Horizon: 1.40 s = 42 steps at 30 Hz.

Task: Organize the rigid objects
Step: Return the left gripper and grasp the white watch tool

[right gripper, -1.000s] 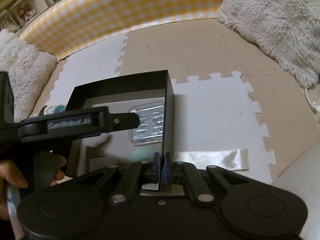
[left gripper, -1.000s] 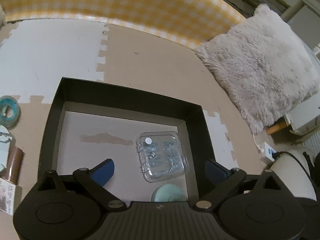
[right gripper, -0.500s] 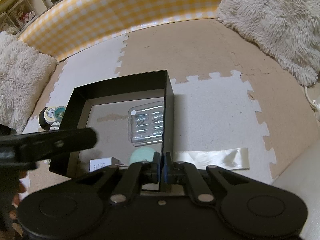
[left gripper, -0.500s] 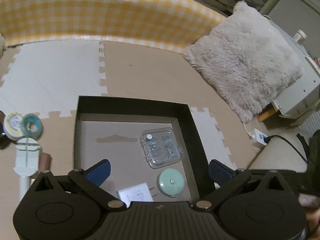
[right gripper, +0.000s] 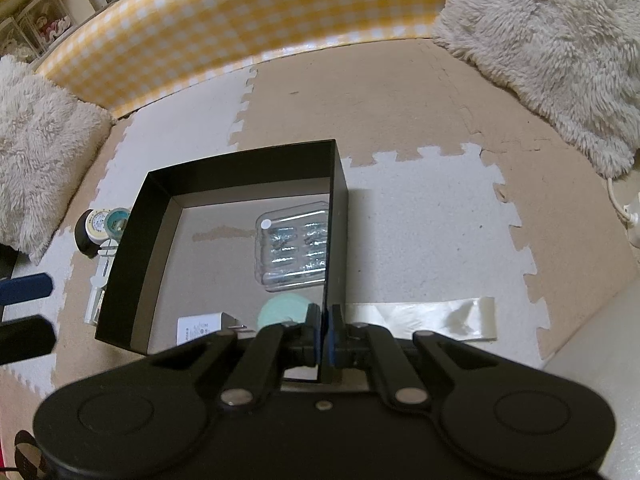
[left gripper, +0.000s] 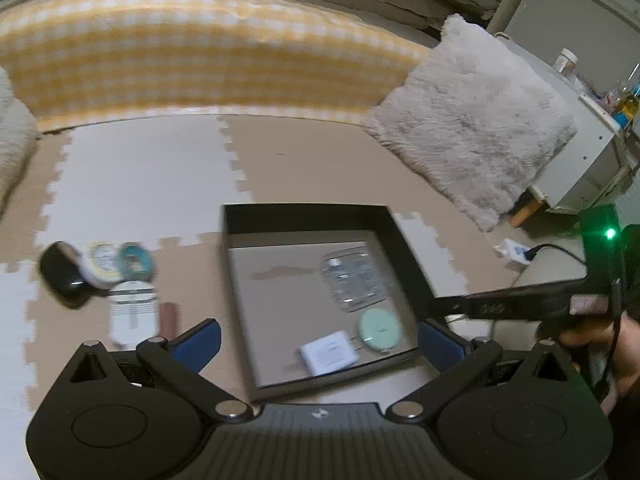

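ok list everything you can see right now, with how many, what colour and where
box: 1, black, open, on the floor mat
clear plastic case: 1, transparent, inside the box by its right wall
round tin: 1, mint green, inside the box, near side
small white block: 1, white, inside the box, near side
tape rolls: 2, cream and teal, on the mat left of the box
dark round object: 1, black, beside the rolls
white tool: 1, white, near the rolls
clear film strip: 1, on the mat right of the box
fluffy cushions: 2, off-white, far edges
left gripper: fingers open
right gripper: fingers shut on the box wall
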Motion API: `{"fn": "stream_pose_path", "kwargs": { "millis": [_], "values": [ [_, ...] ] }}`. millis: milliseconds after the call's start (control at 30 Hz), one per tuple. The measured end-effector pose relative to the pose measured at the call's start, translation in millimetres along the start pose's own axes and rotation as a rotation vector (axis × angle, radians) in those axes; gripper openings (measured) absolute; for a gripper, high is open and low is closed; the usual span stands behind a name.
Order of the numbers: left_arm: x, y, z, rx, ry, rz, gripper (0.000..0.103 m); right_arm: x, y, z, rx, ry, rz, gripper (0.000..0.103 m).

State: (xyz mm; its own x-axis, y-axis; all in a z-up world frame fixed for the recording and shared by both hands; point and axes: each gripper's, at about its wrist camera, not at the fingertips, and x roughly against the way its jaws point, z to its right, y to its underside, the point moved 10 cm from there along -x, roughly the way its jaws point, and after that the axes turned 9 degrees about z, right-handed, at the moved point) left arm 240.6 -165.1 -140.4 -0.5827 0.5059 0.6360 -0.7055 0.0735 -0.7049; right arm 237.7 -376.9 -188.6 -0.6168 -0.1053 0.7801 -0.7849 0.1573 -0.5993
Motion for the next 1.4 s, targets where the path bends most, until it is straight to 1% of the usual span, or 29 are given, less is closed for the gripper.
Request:
{"fn": "stream_pose_path", "kwargs": {
  "millis": [167,300,333,467,600,667,700,733,767,800,833,900,933,1067,1100,1167,1233,1367,1400],
  "values": [
    [14.8,6.7,-35.9,-0.025,-0.095,0.015,0.103,0.0,0.2,-0.6,0.007,0.003,0.000,0.004],
    [19.1,12.8,-65.2,0.009,-0.150,0.015,0.103,0.1,0.4,-0.9,0.009,0.005,-0.001,0.004],
    [19.8,14.5,-72.3,0.020,-0.160,0.017,0.103,0.0,0.3,-0.8,0.010,0.005,0.000,0.004],
    [18.6,22.5,-90.8,0.075,-0.160,0.006,0.103,-0.2,0.4,-1.1,0.015,0.008,0.000,0.004],
    [13.5,29.5,-99.3,0.020,-0.202,0.014,0.103,-0.2,0.7,-1.6,0.020,0.011,0.000,0.004],
    [10.6,34.3,-102.0,0.028,-0.191,0.002,0.103,-0.2,0.8,-1.8,0.022,0.012,0.000,0.004],
    [9.0,36.2,-104.2,0.049,-0.187,-0.006,0.100,-0.2,0.9,-2.0,0.024,0.014,0.000,0.004],
    [6.4,38.3,-107.0,0.059,-0.194,-0.024,0.088,-0.3,0.8,-2.3,0.027,0.015,0.000,0.004],
    [4.5,40.2,-108.7,0.058,-0.198,-0.036,0.079,-0.3,0.8,-2.5,0.030,0.017,0.000,0.004],
    [1.6,42.4,-111.3,0.059,-0.202,-0.049,0.063,-0.3,0.7,-2.9,0.031,0.018,-0.001,0.004],
    [-1.0,44.3,-113.9,0.064,-0.206,-0.061,0.054,-0.5,0.7,-2.8,0.032,0.019,-0.001,0.004],
    [-6.4,48.3,-119.4,0.079,-0.210,-0.076,0.051,-0.7,0.7,-2.9,0.035,0.020,-0.002,0.004],
    [-9.5,49.7,-122.8,0.086,-0.212,-0.081,0.048,-0.7,1.0,-2.7,0.035,0.021,-0.002,0.004],
    [-20.2,51.6,-133.6,0.094,-0.237,-0.088,0.039,-1.3,1.3,-3.0,0.040,0.023,-0.004,0.004],
    [-23.2,52.1,-136.1,0.097,-0.239,-0.086,0.035,-1.6,1.4,-3.1,0.040,0.024,-0.005,0.004],
    [-28.4,53.4,-138.7,0.111,-0.232,-0.090,0.031,-2.3,1.5,-3.1,0.041,0.025,-0.007,0.004],
    [-31.7,52.8,-139.5,0.133,-0.212,-0.076,0.031,-2.7,1.7,-3.1,0.042,0.025,-0.009,0.004],
    [-36.2,49.9,-139.8,0.133,-0.190,-0.062,0.027,-2.6,1.7,-3.4,0.043,0.027,-0.010,0.005],
    [-35.2,50.1,-140.8,0.132,-0.189,-0.064,0.023,-2.5,1.8,-3.7,0.043,0.027,-0.010,0.005]
  ]
}}
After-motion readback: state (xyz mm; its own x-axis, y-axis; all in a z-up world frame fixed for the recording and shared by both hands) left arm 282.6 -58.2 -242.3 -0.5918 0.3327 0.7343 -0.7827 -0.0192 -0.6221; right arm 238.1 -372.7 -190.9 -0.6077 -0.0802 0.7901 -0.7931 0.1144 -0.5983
